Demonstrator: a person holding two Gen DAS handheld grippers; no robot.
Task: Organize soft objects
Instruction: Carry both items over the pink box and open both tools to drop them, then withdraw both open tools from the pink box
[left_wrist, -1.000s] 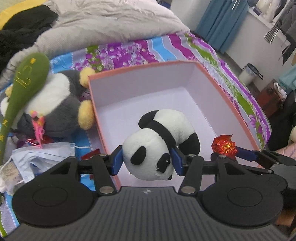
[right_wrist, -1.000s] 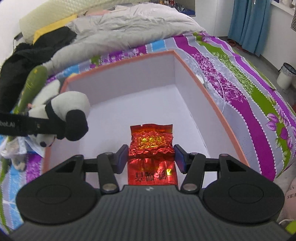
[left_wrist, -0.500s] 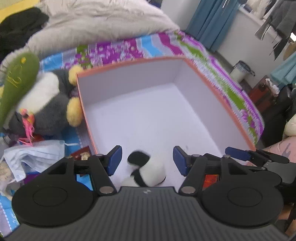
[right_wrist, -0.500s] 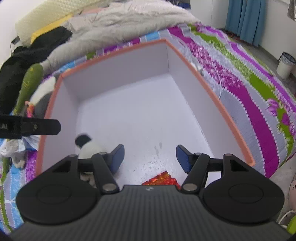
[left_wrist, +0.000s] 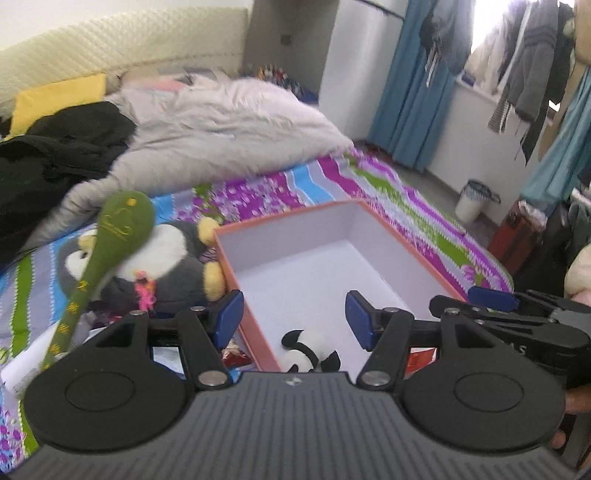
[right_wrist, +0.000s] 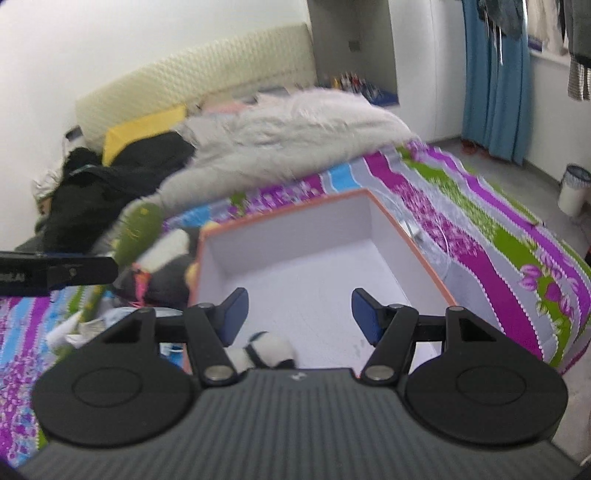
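A small panda plush (left_wrist: 308, 350) lies on the white floor of the orange-rimmed box (left_wrist: 280, 236), near its front wall. My left gripper (left_wrist: 293, 314) hangs open above it, nothing between the blue pads. A corner of the red foil packet (left_wrist: 419, 360) shows in the box behind my left gripper's right finger. In the right wrist view my right gripper (right_wrist: 300, 314) is open and empty over the same box (right_wrist: 295, 236), with the panda (right_wrist: 269, 350) low at its left. One finger of the other gripper shows at each view's edge.
A grey-and-white penguin plush (left_wrist: 170, 258) and a green plush spoon (left_wrist: 122, 225) lie left of the box on the striped bedsheet (right_wrist: 480, 258). Face masks and paper (right_wrist: 74, 332) lie nearer. A grey duvet (left_wrist: 229, 122) and black clothes (left_wrist: 62, 147) lie behind.
Both grippers opened: the panda fell from the left one and the red packet from the right one into the box. Both then rose and drew back, with the views tilted up.
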